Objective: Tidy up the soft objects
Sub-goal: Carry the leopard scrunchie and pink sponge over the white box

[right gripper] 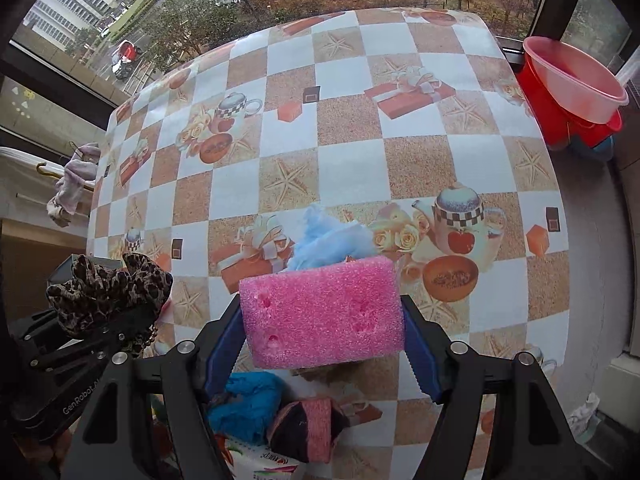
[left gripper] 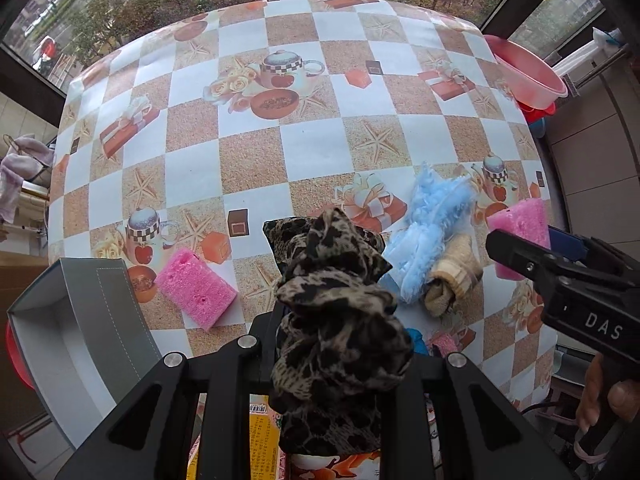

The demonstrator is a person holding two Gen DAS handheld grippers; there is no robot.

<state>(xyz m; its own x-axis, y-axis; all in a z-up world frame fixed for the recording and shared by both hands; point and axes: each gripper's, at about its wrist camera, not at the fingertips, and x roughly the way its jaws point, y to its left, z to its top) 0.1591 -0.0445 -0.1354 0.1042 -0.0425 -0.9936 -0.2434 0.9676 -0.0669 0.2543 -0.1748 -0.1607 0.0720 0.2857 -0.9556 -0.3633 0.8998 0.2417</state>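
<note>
Far left, off the table [left gripper: 248,148] edge: an open grey box [left gripper: 80,332], mouth up and bare inside, probably the bin meant for the soft things. Just right of it, flat on the cloth: a pink sponge [left gripper: 196,288], untouched, within easy reach of the box.

Centre, in the left wrist view: left gripper [left gripper: 340,344] clenched tight on a leopard scrunchie [left gripper: 336,300], pointing down, fabric bunched up between the fingers and clear of the table. Held high like this, likely so as to carry over the box wall and not drag.

Right of the scrunchie, on the table: a blue fluffy piece [left gripper: 428,236] touching a beige rolled cloth [left gripper: 452,276], both waiting. Nearer, half hidden under the grippers: a blue bundle [right gripper: 244,404] and a dark item with a pink band [right gripper: 308,428].

Far right: right gripper [right gripper: 324,320] grasping a second pink sponge [right gripper: 320,312] across its width, blue pads [right gripper: 224,348] pressing its two ends, lifted off the cloth. Wide stance because the block is wide, foam hardly squashed. Beyond the table's right edge: a pink basin [right gripper: 576,76] stacked on red ones, apart from the work.
</note>
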